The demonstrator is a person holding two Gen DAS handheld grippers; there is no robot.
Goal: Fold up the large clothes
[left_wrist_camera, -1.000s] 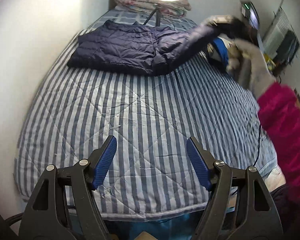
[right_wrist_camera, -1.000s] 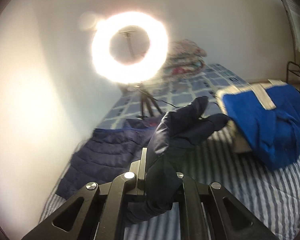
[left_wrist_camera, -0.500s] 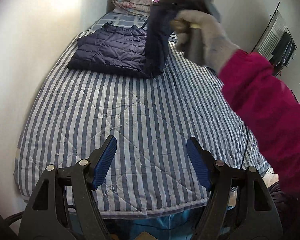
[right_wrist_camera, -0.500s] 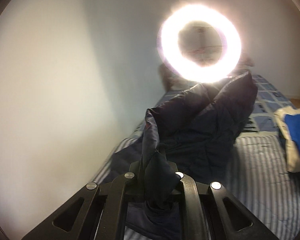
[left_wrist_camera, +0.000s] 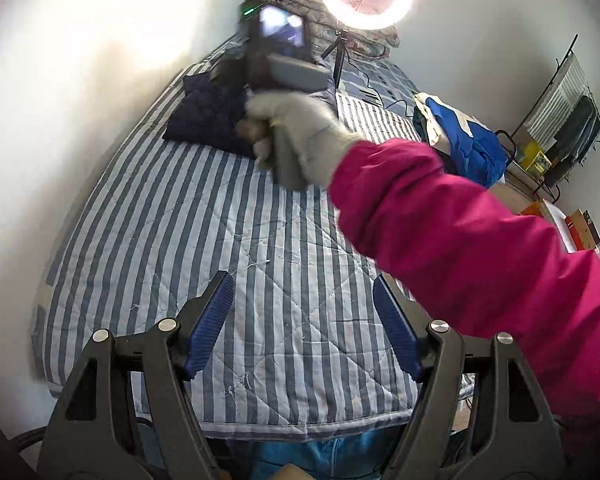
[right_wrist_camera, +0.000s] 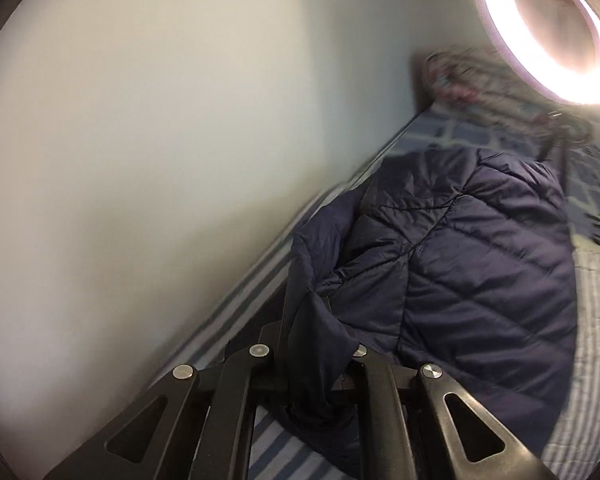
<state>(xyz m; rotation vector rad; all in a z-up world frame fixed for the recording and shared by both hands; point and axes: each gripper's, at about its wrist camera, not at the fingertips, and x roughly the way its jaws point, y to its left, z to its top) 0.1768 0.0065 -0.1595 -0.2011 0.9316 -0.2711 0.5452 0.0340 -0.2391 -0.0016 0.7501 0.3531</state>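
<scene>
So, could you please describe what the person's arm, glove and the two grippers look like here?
The left gripper has matte black angular arms with triangular cut-outs, silver pivot bolts and ribbed blue pads. The right gripper shows the same black frame and silver bolts; its pads are hidden. The right hand wears a pale grey knit glove, below a bright magenta sleeve. No cables show on either gripper.

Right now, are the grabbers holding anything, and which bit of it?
The right gripper is shut on the dark blue jacket, pinching what looks like its sleeve end. The left gripper is open and holds nothing.
</scene>
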